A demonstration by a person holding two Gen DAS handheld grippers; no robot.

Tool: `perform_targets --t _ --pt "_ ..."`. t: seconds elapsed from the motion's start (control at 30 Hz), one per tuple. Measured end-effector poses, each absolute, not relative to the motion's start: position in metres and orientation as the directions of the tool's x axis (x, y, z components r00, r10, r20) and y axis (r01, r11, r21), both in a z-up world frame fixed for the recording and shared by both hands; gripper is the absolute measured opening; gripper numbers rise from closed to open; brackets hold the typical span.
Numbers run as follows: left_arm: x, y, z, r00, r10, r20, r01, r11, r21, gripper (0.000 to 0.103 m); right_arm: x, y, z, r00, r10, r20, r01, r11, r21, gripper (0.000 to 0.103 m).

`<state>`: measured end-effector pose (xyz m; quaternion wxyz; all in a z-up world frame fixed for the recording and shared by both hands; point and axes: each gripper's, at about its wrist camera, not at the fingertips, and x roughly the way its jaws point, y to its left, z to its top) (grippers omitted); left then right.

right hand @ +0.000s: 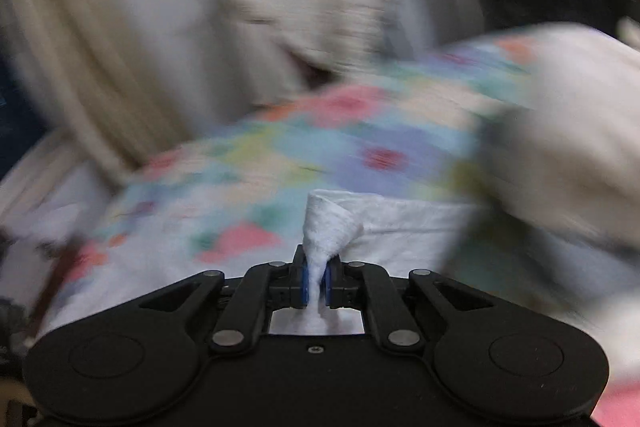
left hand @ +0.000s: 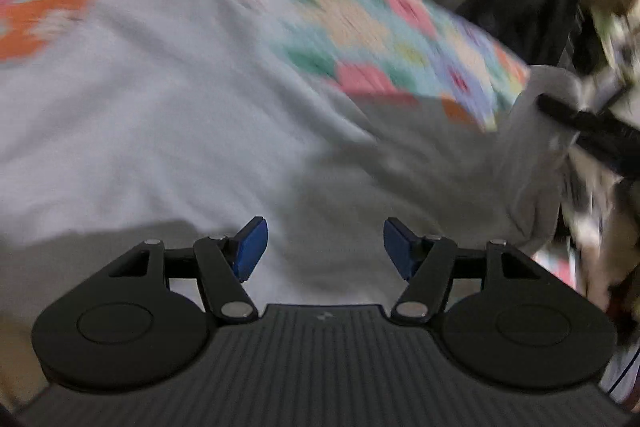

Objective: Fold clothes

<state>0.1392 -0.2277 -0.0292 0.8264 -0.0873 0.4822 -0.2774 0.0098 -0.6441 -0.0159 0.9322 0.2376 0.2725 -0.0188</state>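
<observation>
A wide surface covered by a quilt of pastel patchwork hexagons in pink, blue, green and orange (left hand: 352, 23) fills most of both views, though motion blur softens every outline. In the left wrist view its far edge curves from upper left down to a corner at the right, and beyond that edge stand dark furniture (left hand: 532, 11) and a cluttered strip that I cannot make out. In the right wrist view the quilt's far edge runs up against pale cream drapery with vertical folds (right hand: 132, 27), and a large off-white pillow-like mass (right hand: 572, 131) crowds the right side, so the open room lies toward the middle and left of the quilt. The large pale grey-white soft cotton garment (left hand: 168, 115) lies spread on the quilt, covering the near and left part of it, with shallow wrinkles and a shadowed fold toward the right; its right edge drapes off the quilt's corner. The left hand-held gripper (left hand: 324, 247) hovers over the garment with its blue pads (left hand: 250, 251) well apart and nothing between them. The right hand-held gripper (right hand: 316, 281) is clamped on a pinched corner of the garment (right hand: 412, 231), the white fabric twisting up into a small cone just beyond the closed pads. In the left wrist view this gripper shows as a dark shape at the garment's far right edge.
</observation>
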Motion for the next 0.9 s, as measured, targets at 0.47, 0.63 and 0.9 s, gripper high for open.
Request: perform_targets --t 0.47,0.63,0.9 --pt "0.114 -0.081 -0.007 0.571 -0.326 -0.753 0.053 0.93 -0.363 0.064 0.177 -0.37 -0.092 0.475 0.772 -0.422 -0.497 0.631 0.595 0.01" --pt "0.114 -0.085 -0.023 0.594 -0.345 -0.727 0.027 0.912 -0.41 0.064 0.177 -0.352 -0.142 0.42 0.745 -0.519 -0.414 0.666 0.621 0.01" --pt "0.118 -0.092 -0.009 0.627 -0.308 -0.716 0.068 0.937 -0.343 0.064 0.192 -0.345 -0.17 0.412 0.699 -0.585 -0.322 0.712 0.624 0.002"
